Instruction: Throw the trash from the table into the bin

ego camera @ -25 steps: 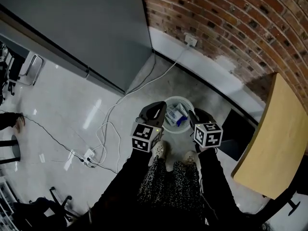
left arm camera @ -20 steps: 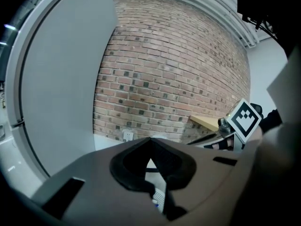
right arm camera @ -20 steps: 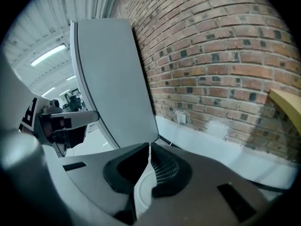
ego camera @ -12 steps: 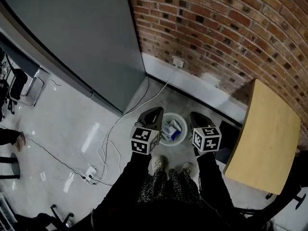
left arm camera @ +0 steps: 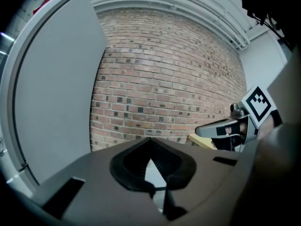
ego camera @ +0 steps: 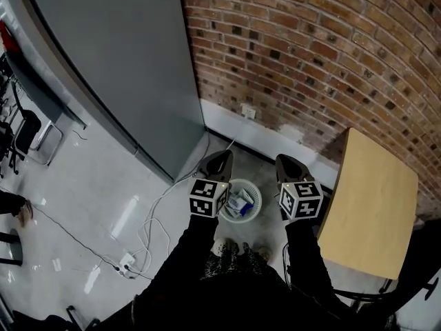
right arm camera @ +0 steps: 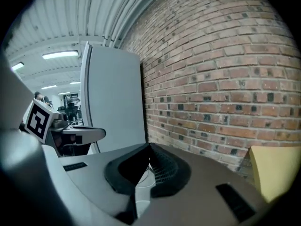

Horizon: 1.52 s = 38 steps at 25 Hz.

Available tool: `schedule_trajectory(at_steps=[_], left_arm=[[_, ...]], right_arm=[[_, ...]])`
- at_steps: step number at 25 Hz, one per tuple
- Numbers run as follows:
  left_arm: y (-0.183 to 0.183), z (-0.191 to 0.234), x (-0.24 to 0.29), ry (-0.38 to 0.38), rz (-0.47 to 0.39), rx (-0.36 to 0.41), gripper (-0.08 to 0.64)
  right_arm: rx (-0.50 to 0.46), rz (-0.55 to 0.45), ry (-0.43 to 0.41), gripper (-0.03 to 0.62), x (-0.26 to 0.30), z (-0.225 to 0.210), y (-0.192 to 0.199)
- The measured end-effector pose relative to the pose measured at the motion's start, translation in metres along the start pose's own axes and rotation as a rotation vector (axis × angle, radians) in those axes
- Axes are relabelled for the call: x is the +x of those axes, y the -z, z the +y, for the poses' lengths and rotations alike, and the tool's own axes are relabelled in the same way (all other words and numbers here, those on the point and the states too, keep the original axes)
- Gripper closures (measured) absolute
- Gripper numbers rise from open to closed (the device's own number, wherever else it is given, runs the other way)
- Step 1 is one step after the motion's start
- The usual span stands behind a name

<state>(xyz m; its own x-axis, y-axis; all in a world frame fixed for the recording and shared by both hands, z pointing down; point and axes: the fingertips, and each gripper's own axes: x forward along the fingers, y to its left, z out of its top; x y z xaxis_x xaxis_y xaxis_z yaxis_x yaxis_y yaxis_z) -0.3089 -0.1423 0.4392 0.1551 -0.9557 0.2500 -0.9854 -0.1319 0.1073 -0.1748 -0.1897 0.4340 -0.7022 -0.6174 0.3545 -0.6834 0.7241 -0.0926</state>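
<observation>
A white round bin (ego camera: 252, 193) stands on the floor by the brick wall, with blue and white trash (ego camera: 239, 203) inside it. Both grippers hang high above it, one on each side. My left gripper (ego camera: 224, 156) is over the bin's left rim, and its jaws meet at the tip (left arm camera: 150, 139) with nothing between them. My right gripper (ego camera: 283, 159) is to the right of the bin, and it too is shut and empty (right arm camera: 150, 146). Both point at the wall. The wooden table (ego camera: 368, 205) is at the right.
A brick wall (ego camera: 310, 54) runs across the back with a socket (ego camera: 248, 111) low on it. A tall grey panel (ego camera: 117, 67) stands at the left. White cables (ego camera: 148, 219) and a power strip (ego camera: 126, 261) lie on the floor at the left.
Both grippers have risen well away from the bin, which now looks smaller and farther below. The view has swung up towards the brick wall.
</observation>
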Motion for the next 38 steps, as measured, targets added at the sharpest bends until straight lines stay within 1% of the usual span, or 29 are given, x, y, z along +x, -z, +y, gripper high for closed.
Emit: schedule_trajectory(at_steps=[6, 14, 20, 27, 38], left_arm=[[-0.037, -0.002, -0.006, 0.007, -0.065, 0.023, 0.554], [-0.065, -0.008, -0.012, 0.003, -0.12, 0.053, 0.554], [-0.069, -0.016, -0.013, 0.007, -0.128, 0.066, 0.554], [-0.07, -0.02, -0.014, 0.001, -0.124, 0.078, 0.554], [-0.069, -0.017, -0.016, -0.023, -0.123, 0.077, 0.554]], right_arm=[[-0.036, -0.073, 0.008, 0.58, -0.016, -0.002, -0.041], [-0.044, -0.102, 0.037, 0.58, -0.032, -0.008, -0.061], [-0.06, -0.141, 0.063, 0.581, -0.044, -0.012, -0.073], [-0.079, -0.163, 0.087, 0.581, -0.052, -0.017, -0.08], [-0.073, -0.186, 0.085, 0.581, -0.055, -0.022, -0.088]])
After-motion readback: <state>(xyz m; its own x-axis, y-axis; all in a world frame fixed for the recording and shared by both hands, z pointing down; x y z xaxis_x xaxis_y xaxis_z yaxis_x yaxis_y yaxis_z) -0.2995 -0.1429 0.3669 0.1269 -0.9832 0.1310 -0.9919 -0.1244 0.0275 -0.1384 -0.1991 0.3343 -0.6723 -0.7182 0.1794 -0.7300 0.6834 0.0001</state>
